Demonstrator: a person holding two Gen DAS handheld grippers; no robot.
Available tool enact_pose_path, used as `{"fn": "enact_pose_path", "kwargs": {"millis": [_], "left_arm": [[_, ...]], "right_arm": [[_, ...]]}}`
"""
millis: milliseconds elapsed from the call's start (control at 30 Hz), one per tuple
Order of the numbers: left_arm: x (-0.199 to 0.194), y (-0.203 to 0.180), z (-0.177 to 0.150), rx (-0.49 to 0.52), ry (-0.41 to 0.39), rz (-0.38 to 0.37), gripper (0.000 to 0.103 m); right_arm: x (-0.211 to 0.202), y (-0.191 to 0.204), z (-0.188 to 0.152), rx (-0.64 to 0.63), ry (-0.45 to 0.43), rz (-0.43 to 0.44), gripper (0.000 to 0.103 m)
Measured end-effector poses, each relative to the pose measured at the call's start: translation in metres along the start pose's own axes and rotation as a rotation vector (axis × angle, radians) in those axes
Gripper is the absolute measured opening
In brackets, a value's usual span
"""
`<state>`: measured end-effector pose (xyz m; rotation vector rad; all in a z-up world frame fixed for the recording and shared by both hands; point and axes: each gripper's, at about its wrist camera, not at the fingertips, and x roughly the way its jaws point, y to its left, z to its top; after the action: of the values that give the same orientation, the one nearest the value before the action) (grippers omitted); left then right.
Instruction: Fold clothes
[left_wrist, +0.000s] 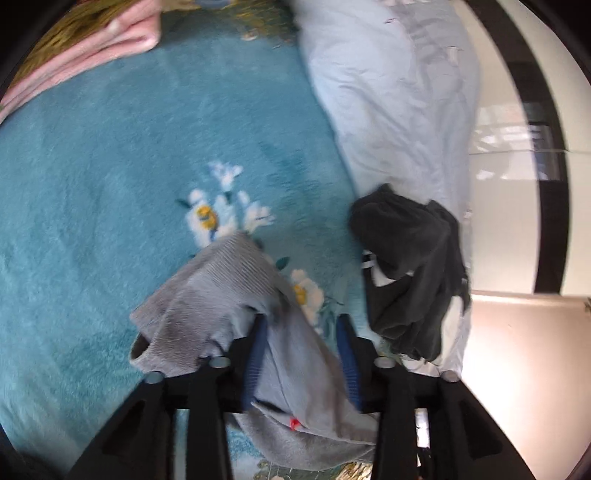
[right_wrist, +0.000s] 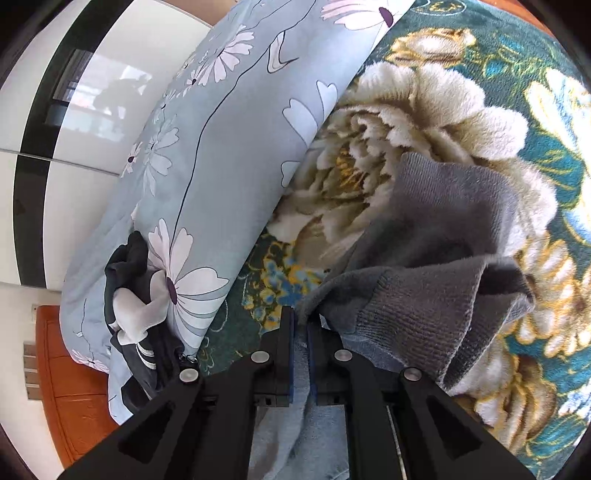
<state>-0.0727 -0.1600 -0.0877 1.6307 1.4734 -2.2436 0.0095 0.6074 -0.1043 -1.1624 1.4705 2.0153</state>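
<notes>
A grey knit garment (left_wrist: 221, 295) with ribbed cuffs lies bunched on the teal floral blanket (left_wrist: 110, 184). My left gripper (left_wrist: 301, 321) is open, its blue-padded jaws standing wide on either side of a fold of the garment that runs between them. In the right wrist view the same grey garment (right_wrist: 436, 280) is crumpled over the blanket's big cream flower (right_wrist: 406, 110). My right gripper (right_wrist: 301, 321) is shut on a fold of the garment's lighter inside cloth.
A light blue floral quilt (left_wrist: 388, 92) (right_wrist: 207, 166) lies along the bed's edge. A dark garment with white parts (left_wrist: 410, 266) (right_wrist: 136, 302) sits bunched against it. Folded pink cloth (left_wrist: 81, 55) lies at the far left. White wardrobe doors (right_wrist: 55, 129) stand beyond.
</notes>
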Motion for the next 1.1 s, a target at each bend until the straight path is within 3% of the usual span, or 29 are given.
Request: {"fn": "enact_pose_path", "kwargs": {"millis": [33, 67, 100, 133, 167, 233, 367, 567, 600, 633, 667, 733, 867, 1100], "left_arm": [[-0.008, 0.001, -0.003, 0.033, -0.024, -0.015, 0.06], [-0.018, 0.005, -0.009, 0.061, -0.055, -0.005, 0.063], [-0.025, 0.012, -0.015, 0.081, -0.086, 0.03, 0.066], [-0.028, 0.024, -0.023, 0.084, -0.11, 0.095, 0.066], [-0.027, 0.036, -0.029, 0.076, -0.119, 0.146, 0.066], [-0.015, 0.065, -0.041, 0.015, -0.087, 0.181, 0.066], [0.019, 0.098, -0.055, -0.13, -0.016, 0.116, 0.064], [0.05, 0.095, -0.049, -0.216, -0.015, 0.072, 0.064], [0.051, 0.095, -0.046, -0.24, -0.024, 0.072, 0.059], [0.052, 0.094, -0.043, -0.255, -0.025, 0.094, 0.043], [0.054, 0.094, -0.04, -0.269, -0.025, 0.12, 0.032], [0.045, 0.085, -0.038, -0.228, -0.053, 0.124, 0.02], [0.026, 0.066, -0.035, -0.137, -0.111, 0.127, 0.018], [0.0, 0.085, -0.027, -0.176, -0.125, 0.102, 0.017]], "right_arm": [[-0.002, 0.0, -0.001, -0.017, -0.006, 0.015, 0.01], [-0.008, 0.001, -0.003, -0.042, -0.018, 0.036, 0.022], [-0.014, 0.001, -0.005, -0.066, -0.031, 0.057, 0.031], [-0.02, 0.002, -0.007, -0.091, -0.043, 0.078, 0.048], [-0.028, 0.002, -0.01, -0.125, -0.055, 0.097, 0.051], [-0.045, -0.001, -0.021, -0.2, -0.07, 0.103, 0.051], [-0.061, -0.036, -0.047, -0.253, -0.049, 0.017, 0.051], [-0.045, -0.097, -0.066, -0.112, 0.041, -0.013, 0.051], [-0.043, -0.1, -0.065, -0.093, 0.032, -0.001, 0.051], [-0.041, -0.102, -0.064, -0.078, 0.016, 0.013, 0.052], [-0.039, -0.102, -0.061, -0.064, 0.001, 0.024, 0.054], [-0.032, -0.102, -0.055, -0.045, -0.014, 0.032, 0.054], [-0.024, -0.101, -0.047, -0.027, -0.056, -0.008, 0.054], [-0.009, -0.097, -0.033, 0.052, -0.151, -0.017, 0.054]]}}
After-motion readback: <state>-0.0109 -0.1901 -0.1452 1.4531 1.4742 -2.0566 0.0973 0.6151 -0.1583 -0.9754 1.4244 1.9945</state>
